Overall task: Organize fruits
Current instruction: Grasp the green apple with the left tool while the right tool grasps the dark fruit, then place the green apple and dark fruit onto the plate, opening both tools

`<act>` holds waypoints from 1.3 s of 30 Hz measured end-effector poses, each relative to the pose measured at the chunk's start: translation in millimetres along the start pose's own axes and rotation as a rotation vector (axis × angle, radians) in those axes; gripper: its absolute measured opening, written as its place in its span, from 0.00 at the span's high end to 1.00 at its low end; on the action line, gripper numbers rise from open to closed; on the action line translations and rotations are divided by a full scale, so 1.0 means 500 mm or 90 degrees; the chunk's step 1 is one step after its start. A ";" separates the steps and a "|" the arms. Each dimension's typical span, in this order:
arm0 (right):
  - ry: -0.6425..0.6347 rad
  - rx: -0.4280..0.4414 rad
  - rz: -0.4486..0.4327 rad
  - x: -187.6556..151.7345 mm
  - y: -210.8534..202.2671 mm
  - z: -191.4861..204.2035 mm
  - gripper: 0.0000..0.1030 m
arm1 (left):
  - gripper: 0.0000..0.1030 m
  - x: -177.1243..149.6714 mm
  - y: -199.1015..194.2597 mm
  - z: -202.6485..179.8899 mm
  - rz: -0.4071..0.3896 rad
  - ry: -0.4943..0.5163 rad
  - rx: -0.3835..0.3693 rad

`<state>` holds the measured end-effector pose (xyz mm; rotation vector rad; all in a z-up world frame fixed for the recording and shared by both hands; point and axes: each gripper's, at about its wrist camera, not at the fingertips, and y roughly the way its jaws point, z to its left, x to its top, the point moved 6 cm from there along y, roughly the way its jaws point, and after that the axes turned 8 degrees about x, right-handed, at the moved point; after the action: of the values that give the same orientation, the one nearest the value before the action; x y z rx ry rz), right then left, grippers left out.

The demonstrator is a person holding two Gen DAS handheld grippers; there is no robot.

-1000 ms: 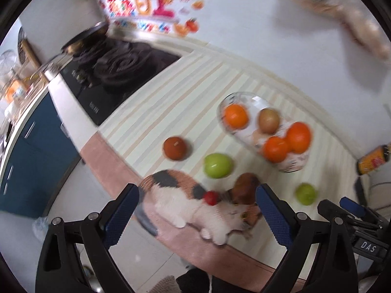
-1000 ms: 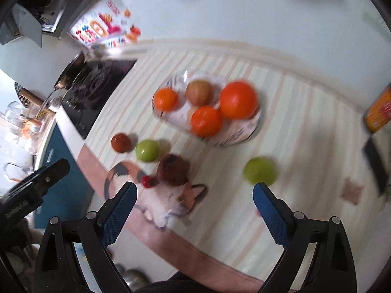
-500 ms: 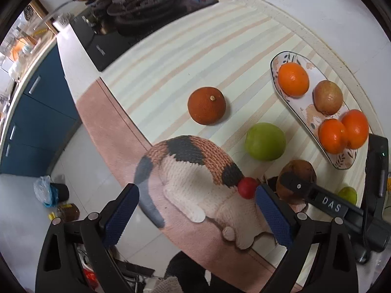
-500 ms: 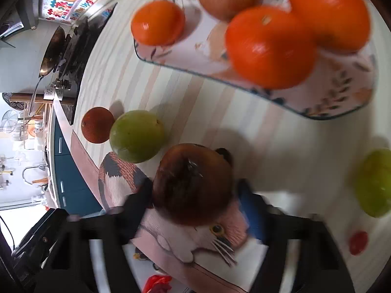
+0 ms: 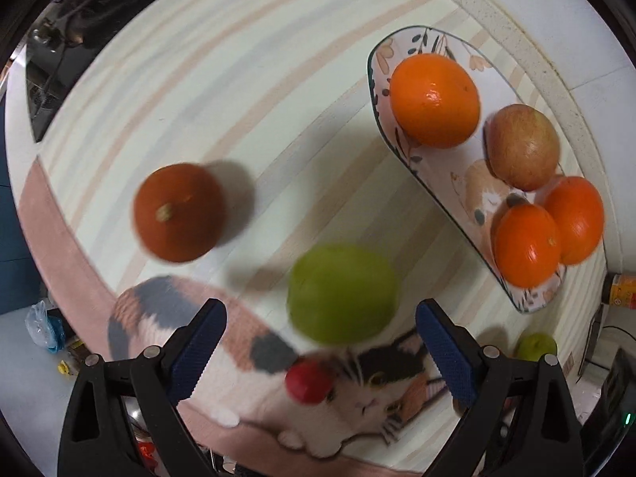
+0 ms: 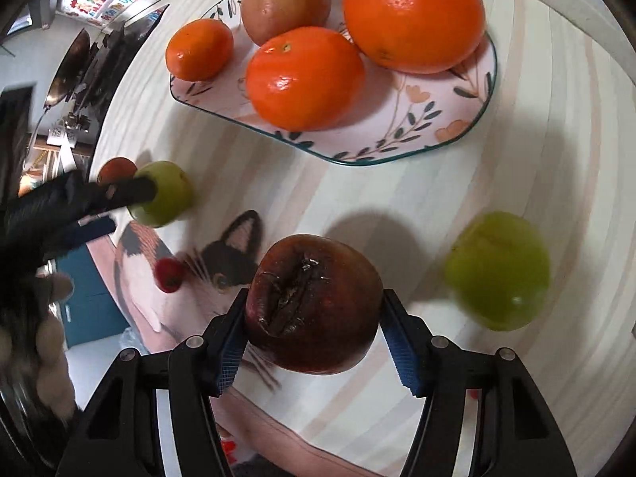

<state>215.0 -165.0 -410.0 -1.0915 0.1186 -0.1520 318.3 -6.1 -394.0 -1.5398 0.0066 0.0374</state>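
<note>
The right claw (image 6: 312,342) was pinched on the dark brown fruit (image 6: 314,304), which was gripped at its two sides by the blue pads (image 6: 230,351), with its cracked face turned toward the camera. The fruit appeared to be held clear of the worktop (image 6: 556,139), above the cat-pattern mat (image 6: 222,266). The patterned plate (image 6: 449,127) lay straight ahead of this claw and farther off, so the coming move was judged to be a forward carry. Bare plate surface was seen at the near right edge, beside the oranges.

The left claw (image 5: 318,351) was spread and held nothing. The green apple (image 5: 342,294) lay directly ahead between its open fingers, not yet touched; being roundish, it showed no long axis to be matched. The reddish fruit (image 5: 179,212) lay farther ahead to the left. The plate lay ahead to the right in this view.
</note>
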 end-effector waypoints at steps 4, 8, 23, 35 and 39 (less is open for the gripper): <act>0.001 -0.002 0.006 0.001 0.012 -0.007 0.36 | 0.39 0.014 0.012 -0.014 -0.002 0.008 -0.014; -0.006 -0.007 0.011 -0.005 0.005 -0.013 0.36 | 0.42 0.011 0.008 -0.028 -0.016 0.035 0.008; 0.004 0.011 0.034 -0.048 -0.005 -0.041 0.34 | 0.42 -0.161 -0.022 -0.081 -0.036 0.109 0.009; -0.051 -0.039 0.052 -0.063 -0.002 -0.028 0.38 | 0.42 -0.138 -0.056 -0.092 -0.055 0.100 0.002; -0.072 -0.013 0.016 -0.018 -0.076 0.006 0.38 | 0.42 -0.108 -0.122 -0.095 -0.095 0.097 -0.010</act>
<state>204.1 -177.6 -374.6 -1.1165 0.0325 -0.0656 267.0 -56.3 -332.8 -1.5520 0.0126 -0.1977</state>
